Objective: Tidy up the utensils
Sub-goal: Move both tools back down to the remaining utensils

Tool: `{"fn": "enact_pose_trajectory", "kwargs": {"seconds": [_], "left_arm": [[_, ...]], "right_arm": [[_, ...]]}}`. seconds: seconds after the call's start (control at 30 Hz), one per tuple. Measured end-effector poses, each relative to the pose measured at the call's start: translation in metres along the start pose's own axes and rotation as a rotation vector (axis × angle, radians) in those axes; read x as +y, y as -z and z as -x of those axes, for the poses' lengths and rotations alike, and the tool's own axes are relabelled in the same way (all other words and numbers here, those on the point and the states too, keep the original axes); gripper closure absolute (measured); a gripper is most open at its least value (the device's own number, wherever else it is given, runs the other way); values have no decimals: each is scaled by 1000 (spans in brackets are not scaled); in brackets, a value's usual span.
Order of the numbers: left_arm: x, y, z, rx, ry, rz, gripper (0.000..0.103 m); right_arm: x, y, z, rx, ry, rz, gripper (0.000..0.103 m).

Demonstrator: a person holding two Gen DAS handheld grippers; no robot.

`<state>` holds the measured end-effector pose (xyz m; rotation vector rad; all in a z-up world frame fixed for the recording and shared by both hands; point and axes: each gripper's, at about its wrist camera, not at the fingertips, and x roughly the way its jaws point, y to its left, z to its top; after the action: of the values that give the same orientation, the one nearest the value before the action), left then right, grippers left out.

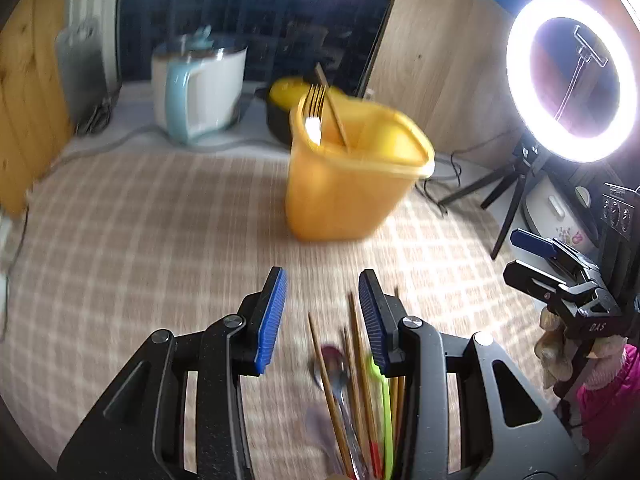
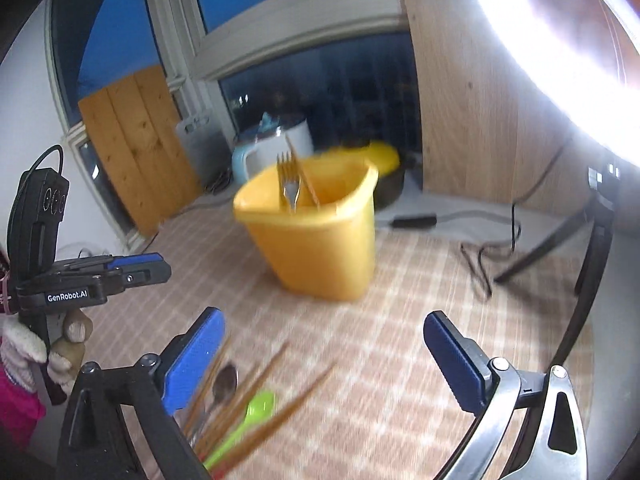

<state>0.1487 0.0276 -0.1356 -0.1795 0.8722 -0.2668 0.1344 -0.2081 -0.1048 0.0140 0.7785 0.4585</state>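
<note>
Both jaws released, checked tablecloth [image 1: 140, 220], yellow bin [image 1: 352, 184] holding a fork [image 1: 314, 108], dark window [image 1: 248, 24], ring light [image 1: 572, 76]

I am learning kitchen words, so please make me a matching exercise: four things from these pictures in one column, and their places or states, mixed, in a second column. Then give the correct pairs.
Things:
1. fork
2. green spoon
3. right gripper
4. kettle

Places or states:
A. lying on the checked cloth among chopsticks
B. jaws wide apart, nothing between them
C. standing in the yellow container
D. by the window, behind the container

Pairs: 1-C, 2-A, 3-B, 4-D
</note>
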Motion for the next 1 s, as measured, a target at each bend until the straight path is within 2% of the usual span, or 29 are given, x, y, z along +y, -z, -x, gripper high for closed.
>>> {"fn": "enact_pose_trajectory", "kwargs": {"seconds": [0.13,0.3,0.67,0.77,0.83,1.0], "left_arm": [[6,26,-3,56,-1,54,65],[12,55,-10,133,23,116,65],[11,83,-27,254,143,125,65],[15,83,-33,272,176,129,65],[17,82,-38,280,187,123,65],[22,78,-46,295,219,90,65]], "right_arm": [[-2,17,2,48,-45,3,2],[-6,37,3,95,-59,-39,2],[-11,80,-30,300,-160,-306,37],[-6,85,-41,334,-159,-353,48],[-4,88,-50,363,-133,-393,62],[3,92,-67,390,-110,-476,70]]}}
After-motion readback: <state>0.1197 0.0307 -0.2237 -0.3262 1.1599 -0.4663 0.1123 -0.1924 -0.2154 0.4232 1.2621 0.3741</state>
